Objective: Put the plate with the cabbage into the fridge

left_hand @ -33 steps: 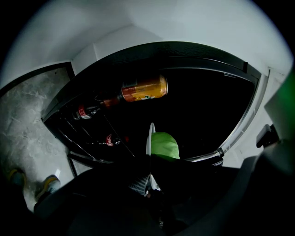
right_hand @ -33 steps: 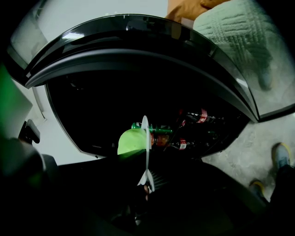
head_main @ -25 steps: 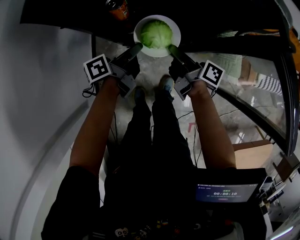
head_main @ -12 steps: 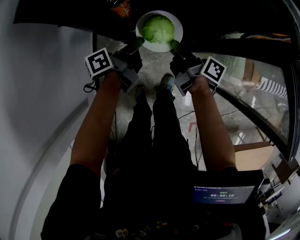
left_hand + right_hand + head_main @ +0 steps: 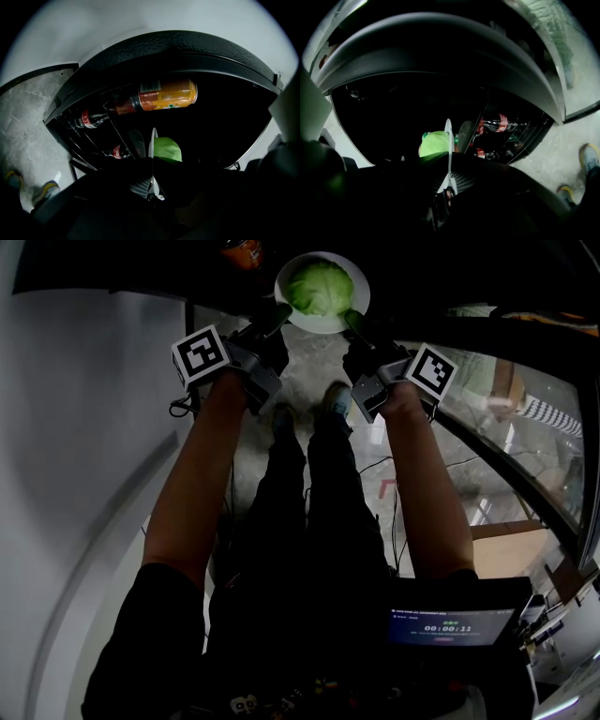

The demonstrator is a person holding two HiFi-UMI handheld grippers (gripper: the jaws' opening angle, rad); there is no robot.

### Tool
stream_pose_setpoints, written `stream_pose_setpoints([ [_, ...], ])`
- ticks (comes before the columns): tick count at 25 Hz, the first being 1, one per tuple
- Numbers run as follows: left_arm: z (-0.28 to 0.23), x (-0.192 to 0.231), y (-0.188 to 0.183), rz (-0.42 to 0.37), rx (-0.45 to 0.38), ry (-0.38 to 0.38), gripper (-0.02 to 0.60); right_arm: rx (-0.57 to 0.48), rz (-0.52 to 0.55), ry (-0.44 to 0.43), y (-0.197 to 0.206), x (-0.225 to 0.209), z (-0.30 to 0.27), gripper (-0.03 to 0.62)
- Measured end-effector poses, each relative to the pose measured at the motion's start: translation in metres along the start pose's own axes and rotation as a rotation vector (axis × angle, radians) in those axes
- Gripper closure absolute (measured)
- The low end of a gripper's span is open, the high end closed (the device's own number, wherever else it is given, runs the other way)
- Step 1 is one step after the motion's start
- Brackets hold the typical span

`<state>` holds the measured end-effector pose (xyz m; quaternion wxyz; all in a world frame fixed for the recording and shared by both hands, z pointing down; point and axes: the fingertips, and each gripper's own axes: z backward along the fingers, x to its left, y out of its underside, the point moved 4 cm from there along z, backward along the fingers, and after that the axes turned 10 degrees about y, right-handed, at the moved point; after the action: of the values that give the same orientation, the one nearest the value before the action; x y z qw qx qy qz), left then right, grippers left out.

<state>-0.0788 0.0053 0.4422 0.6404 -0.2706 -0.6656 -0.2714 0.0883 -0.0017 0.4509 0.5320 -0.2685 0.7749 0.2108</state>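
A white plate (image 5: 322, 327) with a green cabbage (image 5: 320, 287) on it is held level at the dark fridge opening, top middle of the head view. My left gripper (image 5: 278, 317) is shut on the plate's left rim and my right gripper (image 5: 353, 321) on its right rim. In the left gripper view the plate (image 5: 153, 140) shows edge-on between the jaws of the left gripper (image 5: 153, 180), with the cabbage (image 5: 168, 149) to its right. The right gripper view shows the plate (image 5: 448, 136) clamped in the right gripper (image 5: 448, 180), and the cabbage (image 5: 434, 143) to its left.
An orange bottle (image 5: 164, 96) lies on a fridge shelf above the plate. Cola bottles (image 5: 91, 118) lie on wire racks lower down. The glass fridge door (image 5: 506, 399) stands open to the right. A white wall (image 5: 84, 427) runs on the left. The person's shoes (image 5: 336, 401) stand on the stone floor.
Both grippers have carried the plate with the cabbage forward, farther into the dark fridge opening. Their hold on the rim is unchanged.
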Motion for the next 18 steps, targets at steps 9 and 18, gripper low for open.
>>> stream_pose_setpoints([
  [9, 0.0021, 0.0040, -0.0020, -0.019, -0.009, -0.029, 0.572, 0.004, -0.005, 0.014, -0.0007, 0.0002, -0.0010, 0.574],
  [18, -0.0004, 0.0014, 0.0002, 0.019, -0.034, -0.007, 0.572, 0.008, -0.007, 0.018, -0.0007, -0.0006, -0.0017, 0.574],
])
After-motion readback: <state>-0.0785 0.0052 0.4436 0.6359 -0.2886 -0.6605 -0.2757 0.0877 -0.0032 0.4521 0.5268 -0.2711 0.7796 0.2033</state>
